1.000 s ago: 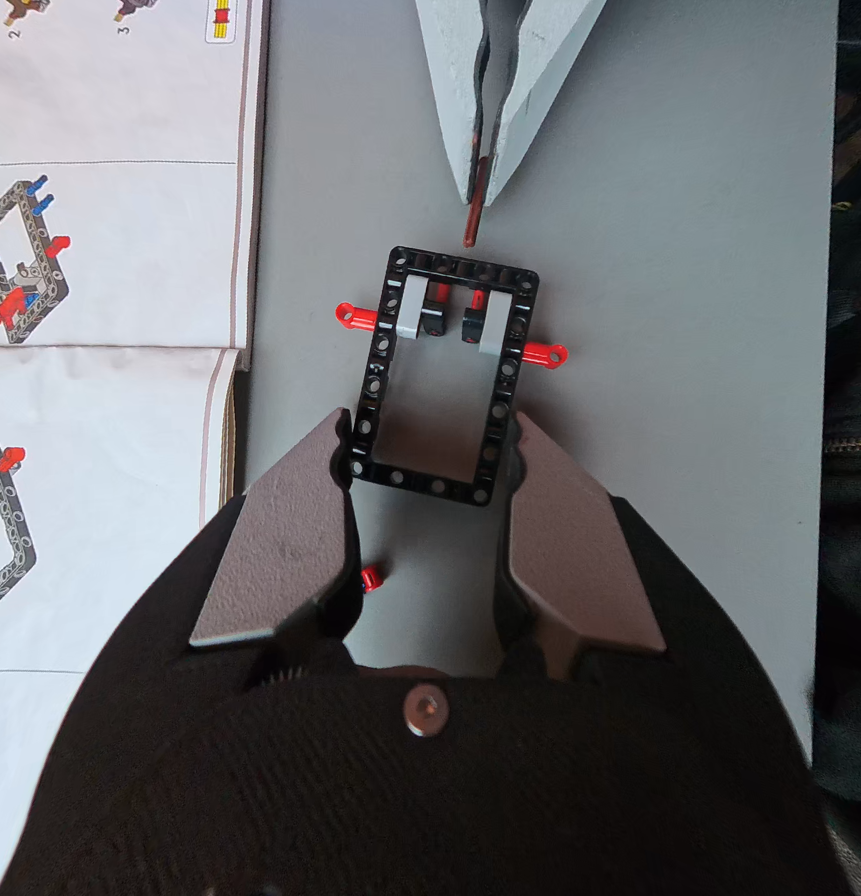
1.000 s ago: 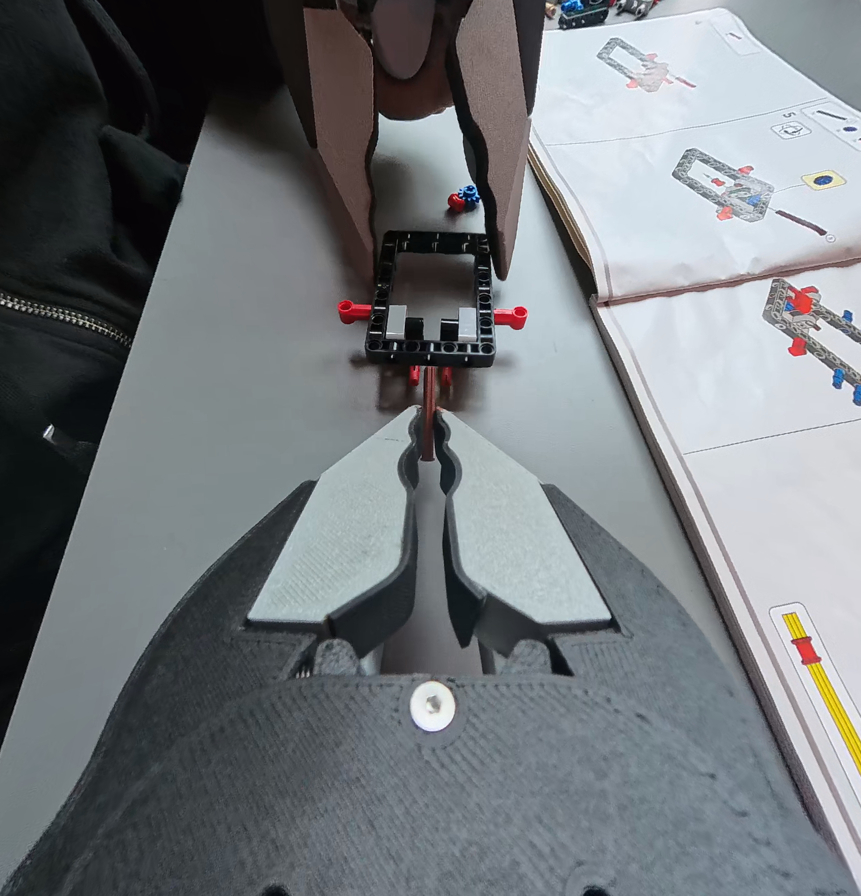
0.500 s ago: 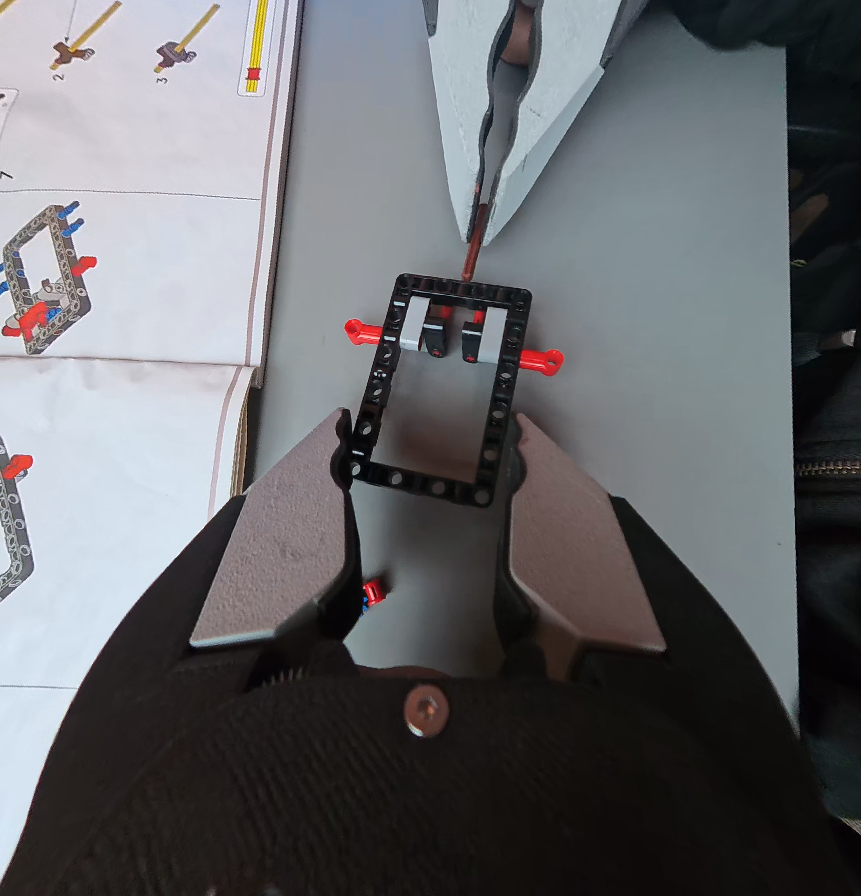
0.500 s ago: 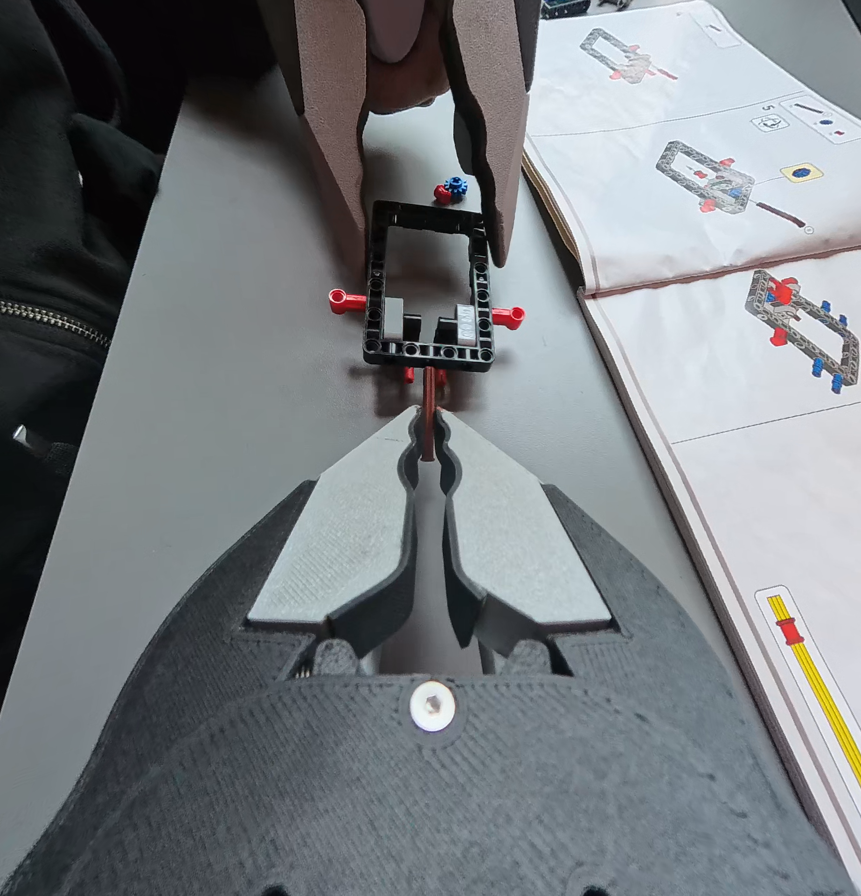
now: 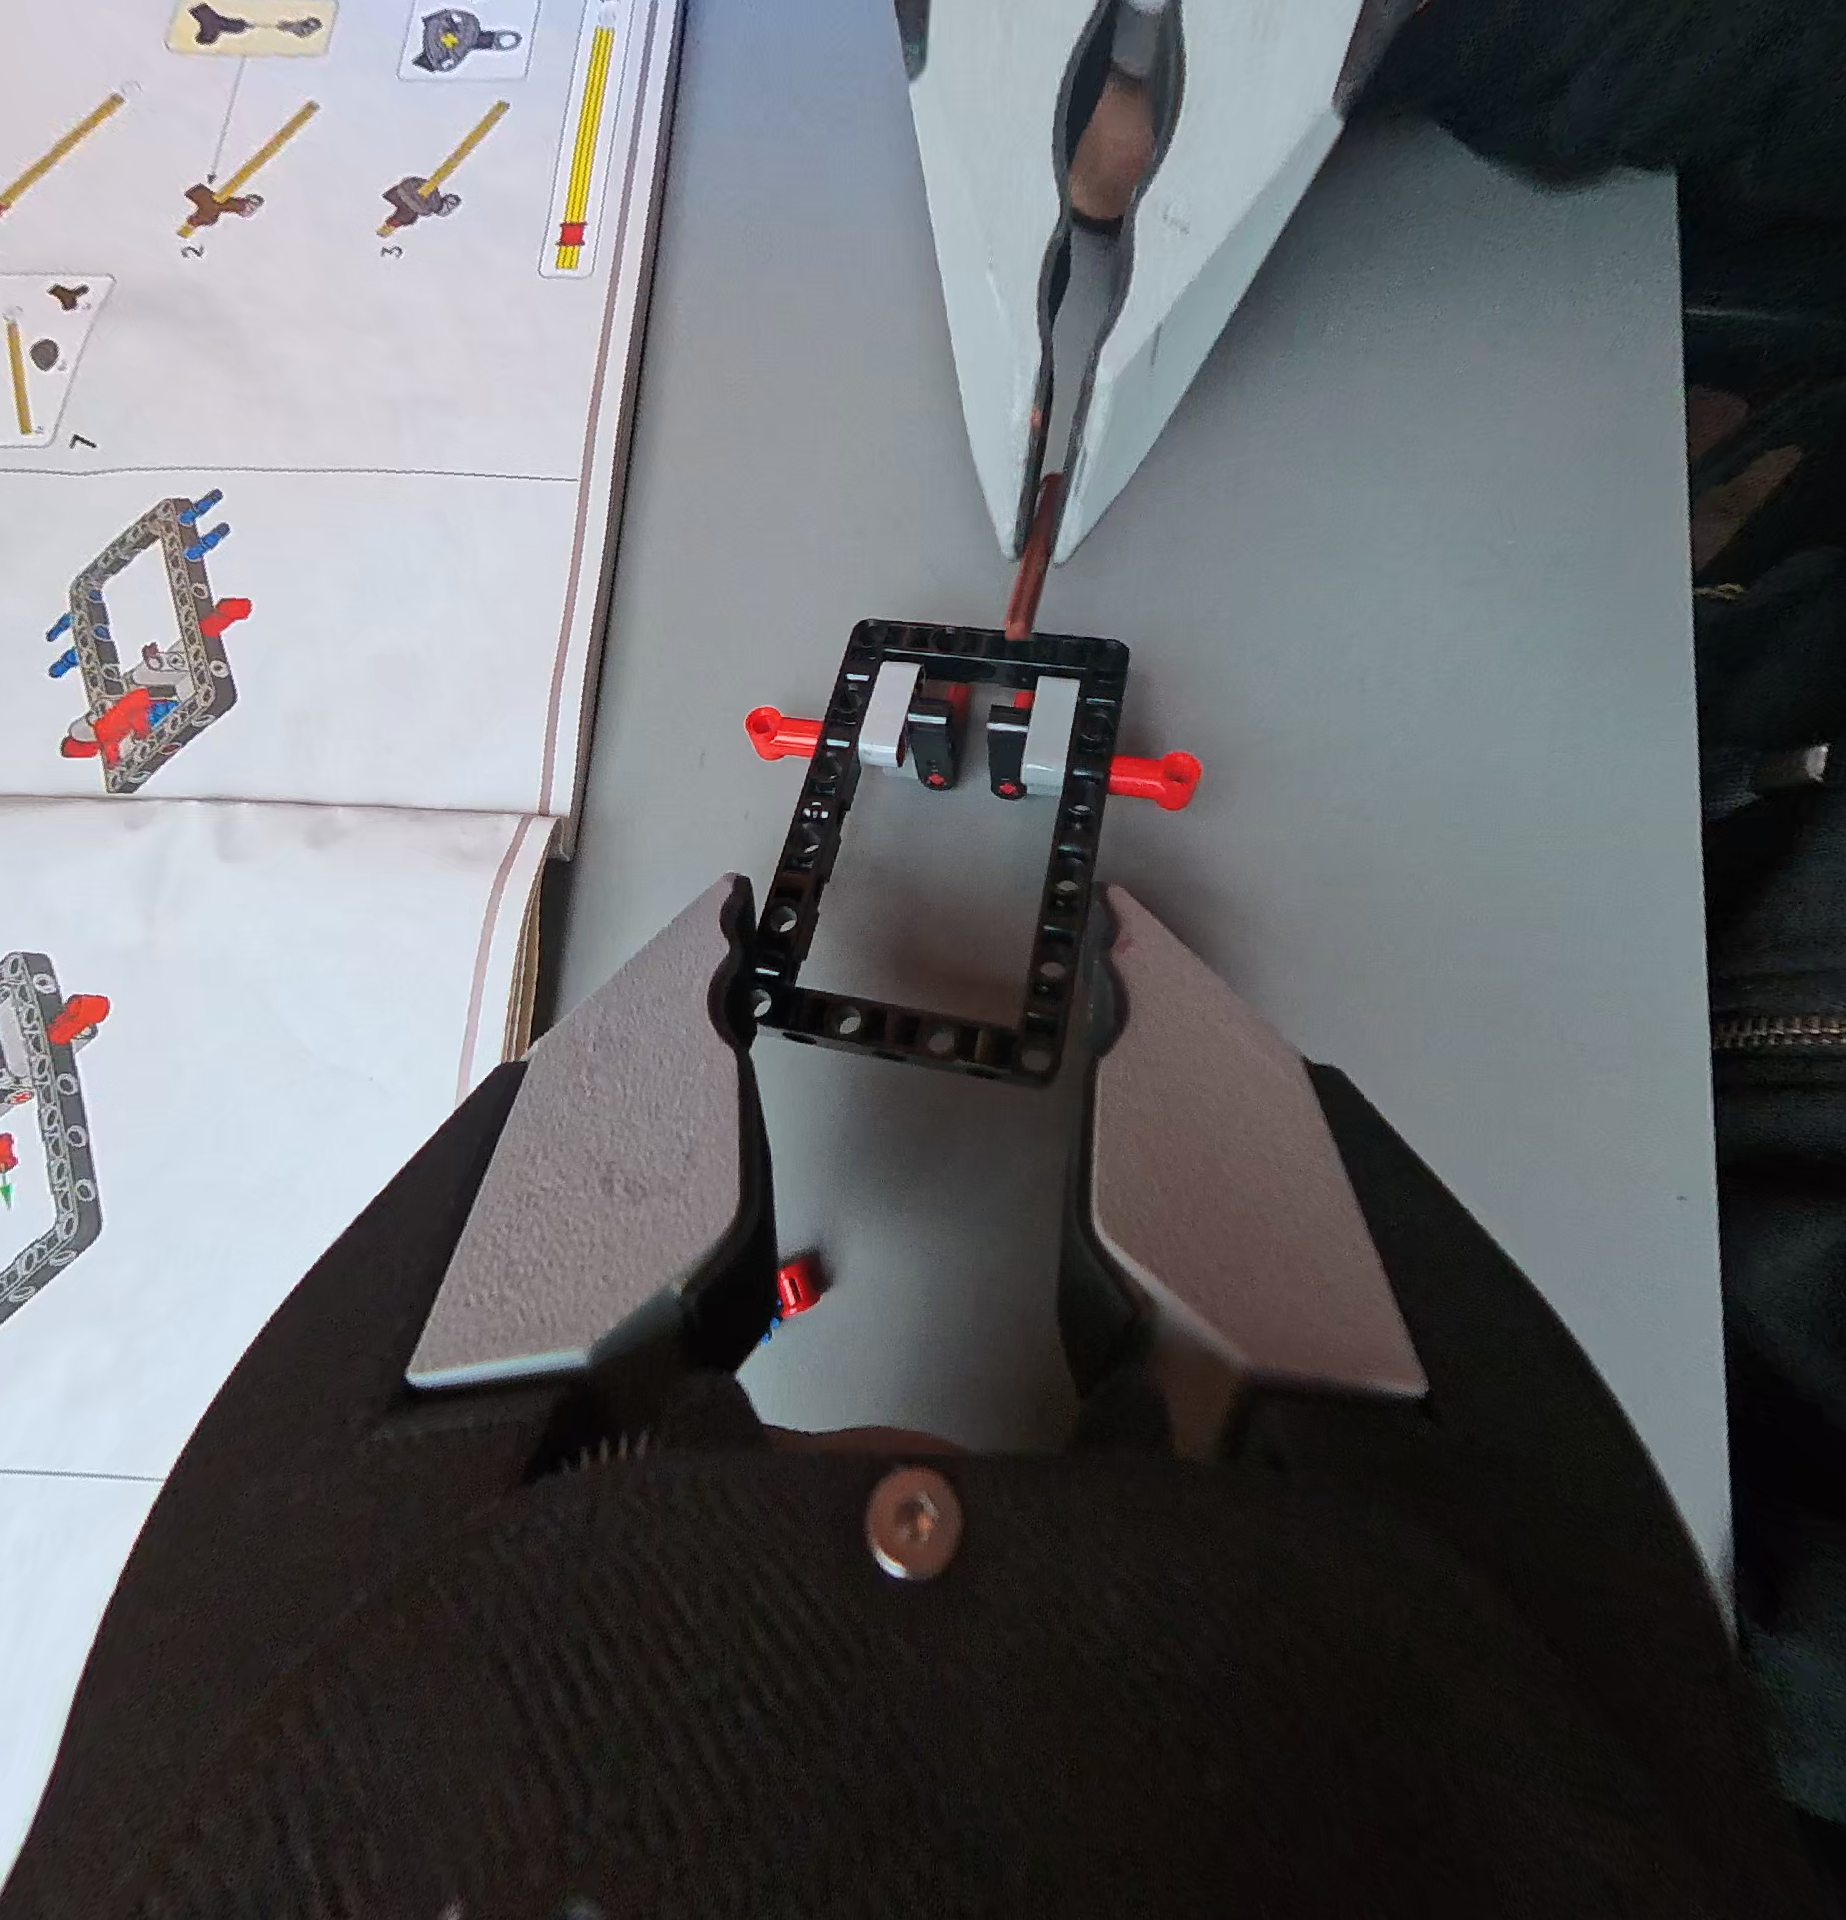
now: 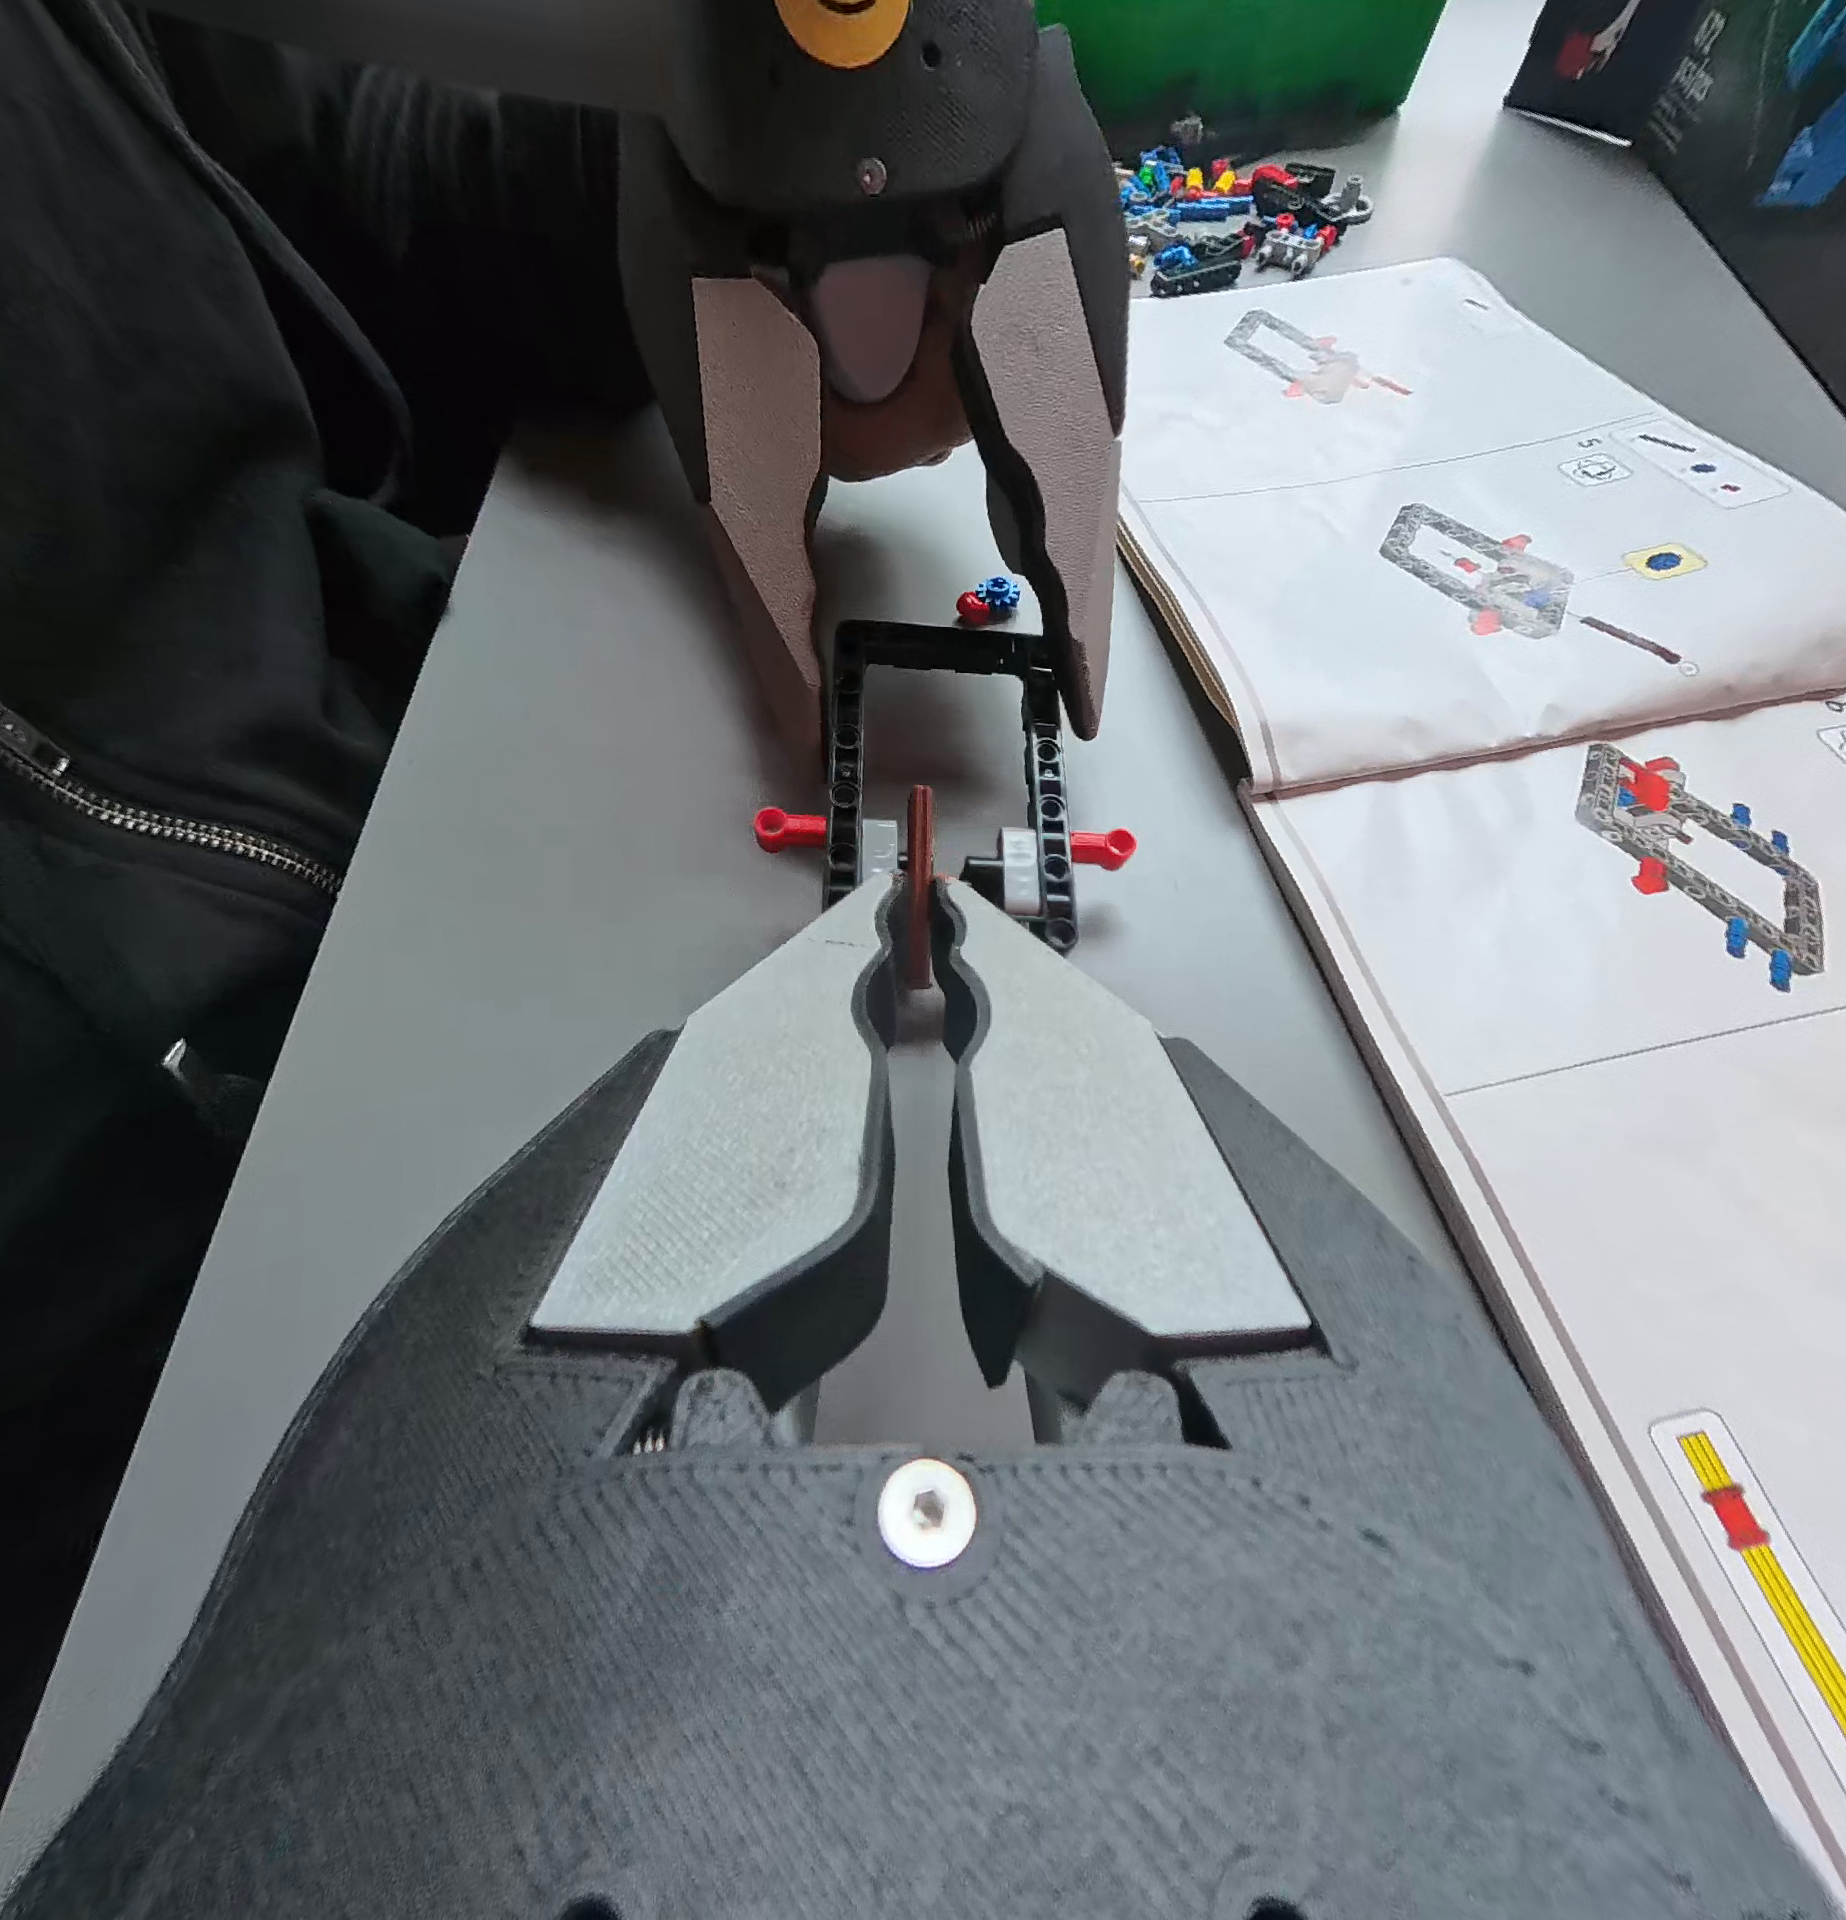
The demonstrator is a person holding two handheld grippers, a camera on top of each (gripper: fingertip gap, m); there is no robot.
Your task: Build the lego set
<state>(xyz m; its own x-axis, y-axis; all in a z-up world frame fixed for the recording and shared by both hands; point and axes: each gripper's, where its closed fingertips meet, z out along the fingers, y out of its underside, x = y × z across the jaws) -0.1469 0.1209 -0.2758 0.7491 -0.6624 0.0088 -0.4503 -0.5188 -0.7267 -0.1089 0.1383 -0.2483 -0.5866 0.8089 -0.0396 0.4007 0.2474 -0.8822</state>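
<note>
Early in the build: left tongs (image 5: 924,971) pinch the black lego frame (image 5: 940,852) w/ red pins & grey connectors on the desk (image 5: 1366,831), right tongs (image 6: 917,914) pinch a dark-red axle (image 6: 919,894) at its near end; loose parts pile (image 6: 1231,223) remains.

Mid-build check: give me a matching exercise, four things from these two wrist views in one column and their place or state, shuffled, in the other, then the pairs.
Things:
1. black frame
2. brown axle
3. blue gear
4. instruction booklet

Places or states:
A. lying open on the table, beside the build
B. pinched in the right gripper, tip at the frame's short end
C. clamped between the left gripper's fingers
D. loose on the table beyond the frame's far end

Pairs: 1-C, 2-B, 3-D, 4-A
</note>
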